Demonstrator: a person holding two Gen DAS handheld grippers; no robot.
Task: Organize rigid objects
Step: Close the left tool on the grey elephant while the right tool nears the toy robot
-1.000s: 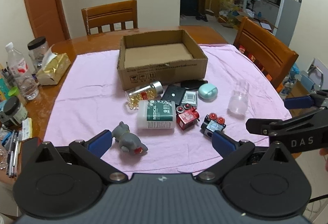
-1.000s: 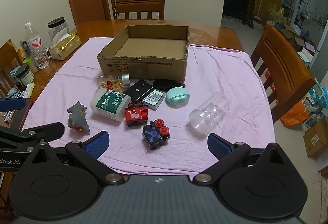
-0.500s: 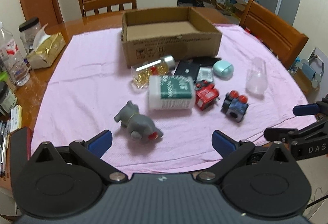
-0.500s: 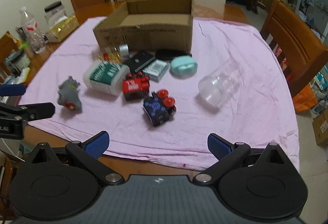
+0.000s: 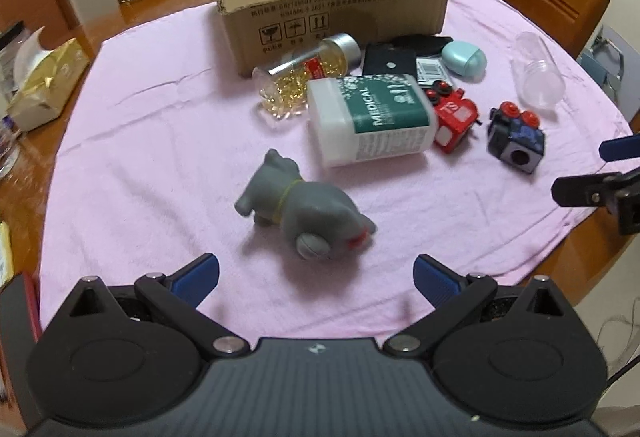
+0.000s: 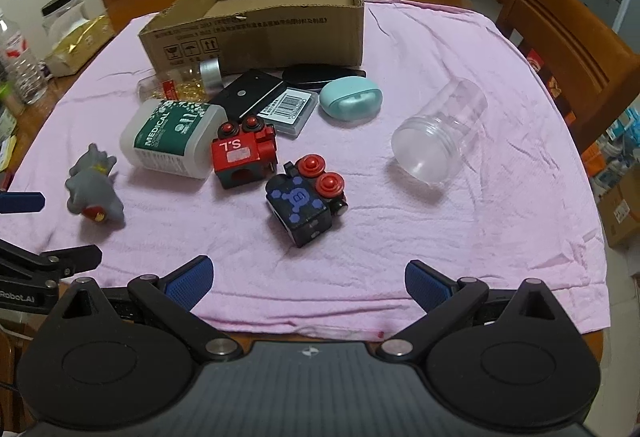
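Note:
On the pink cloth (image 5: 160,141) lie a grey toy animal (image 5: 304,209), a white medical bottle (image 5: 372,119), a capsule bottle (image 5: 308,71), a red toy train (image 5: 454,119) and a dark blue toy train (image 6: 306,199). An open cardboard box (image 5: 332,3) stands behind them. My left gripper (image 5: 316,277) is open, just short of the grey toy, which lies between the fingertips' line and the bottle. My right gripper (image 6: 308,283) is open in front of the dark blue train, holding nothing. A clear jar (image 6: 440,131) lies to the right.
A teal case (image 6: 352,99), a black case (image 6: 252,93) and a barcoded card box (image 6: 290,111) lie near the cardboard box. A gold tissue pack (image 5: 44,85), jars and a water bottle (image 6: 18,57) crowd the table's left edge. Wooden chairs (image 6: 572,49) stand around.
Both grippers have moved forward and lower toward the table; the grey toy now sits close before the left gripper, the dark blue train before the right. Both stay open.

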